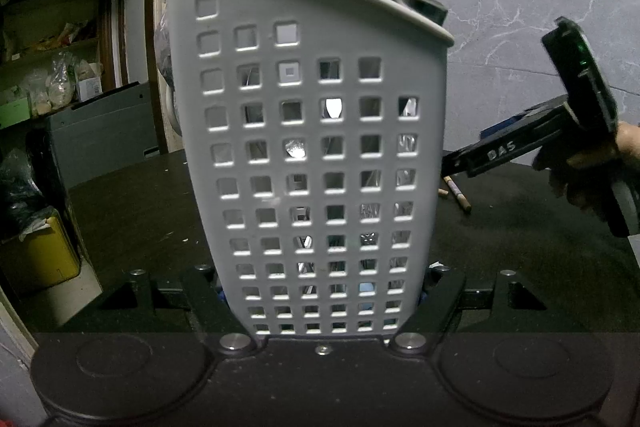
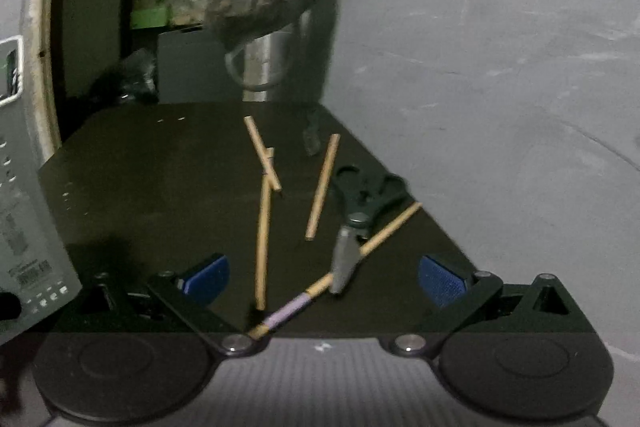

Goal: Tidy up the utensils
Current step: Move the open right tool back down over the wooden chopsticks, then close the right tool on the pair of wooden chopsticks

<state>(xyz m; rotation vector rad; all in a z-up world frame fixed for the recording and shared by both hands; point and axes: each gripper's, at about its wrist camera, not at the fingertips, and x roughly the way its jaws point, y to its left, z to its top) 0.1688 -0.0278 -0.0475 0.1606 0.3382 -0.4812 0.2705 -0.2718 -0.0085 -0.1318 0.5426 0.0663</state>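
Left wrist view close on caddy (image 1: 312,155), right wrist view angled down — shared dark table (image 2: 160,187)

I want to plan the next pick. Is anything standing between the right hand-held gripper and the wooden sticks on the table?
Nothing visible. The right hand-held gripper is open above the sticks; only the scissors overlap one stick.

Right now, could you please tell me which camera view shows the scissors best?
The right wrist view: the scissors lie in full on the dark table, among wooden chopsticks. The left wrist view shows none of them.
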